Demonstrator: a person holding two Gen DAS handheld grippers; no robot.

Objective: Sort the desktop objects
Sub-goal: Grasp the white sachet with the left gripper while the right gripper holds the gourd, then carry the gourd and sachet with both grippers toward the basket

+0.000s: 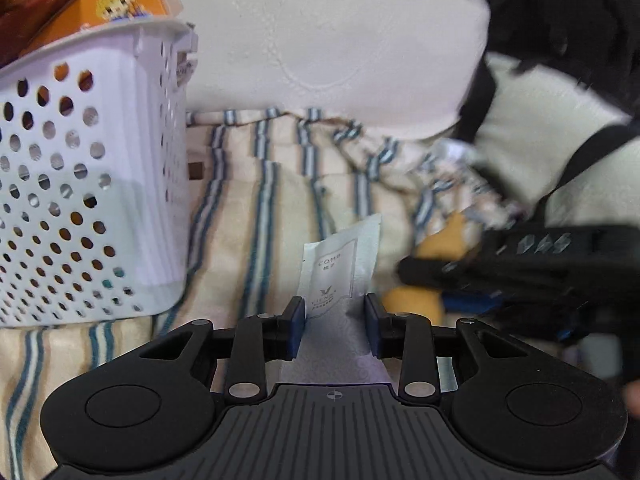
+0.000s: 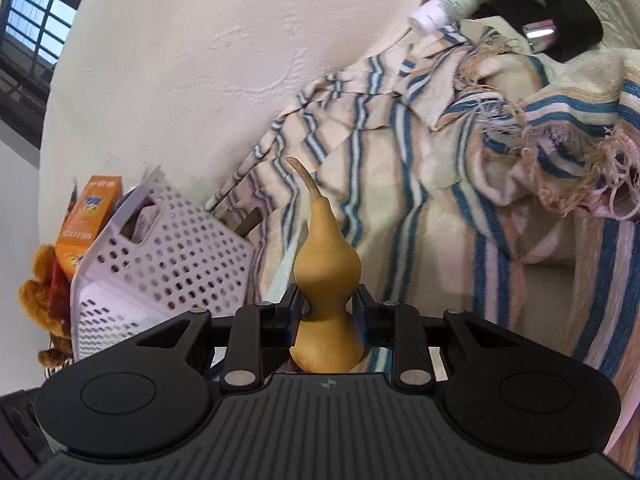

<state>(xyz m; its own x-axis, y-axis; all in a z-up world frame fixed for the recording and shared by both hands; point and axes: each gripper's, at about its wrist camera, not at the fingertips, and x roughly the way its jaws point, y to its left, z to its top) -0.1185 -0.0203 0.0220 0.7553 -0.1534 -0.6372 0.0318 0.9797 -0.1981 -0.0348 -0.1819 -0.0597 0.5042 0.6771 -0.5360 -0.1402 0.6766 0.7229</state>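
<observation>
Left wrist view: the left gripper (image 1: 334, 322) pinches a white paper comb sachet (image 1: 340, 268) above the striped cloth (image 1: 256, 208), beside a white perforated plastic basket (image 1: 92, 168).

Right wrist view: the right gripper (image 2: 326, 312) clamps a tan bottle gourd (image 2: 326, 272) at its waist, stem up, near the basket.

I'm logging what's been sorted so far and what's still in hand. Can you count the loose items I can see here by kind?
Gourd, held by the right gripper: 1
Comb packet, held by the left gripper: 1
Orange box in the basket: 1
Plush toy: 1
White tube: 1
Total: 5 items, plus 1 basket
</observation>
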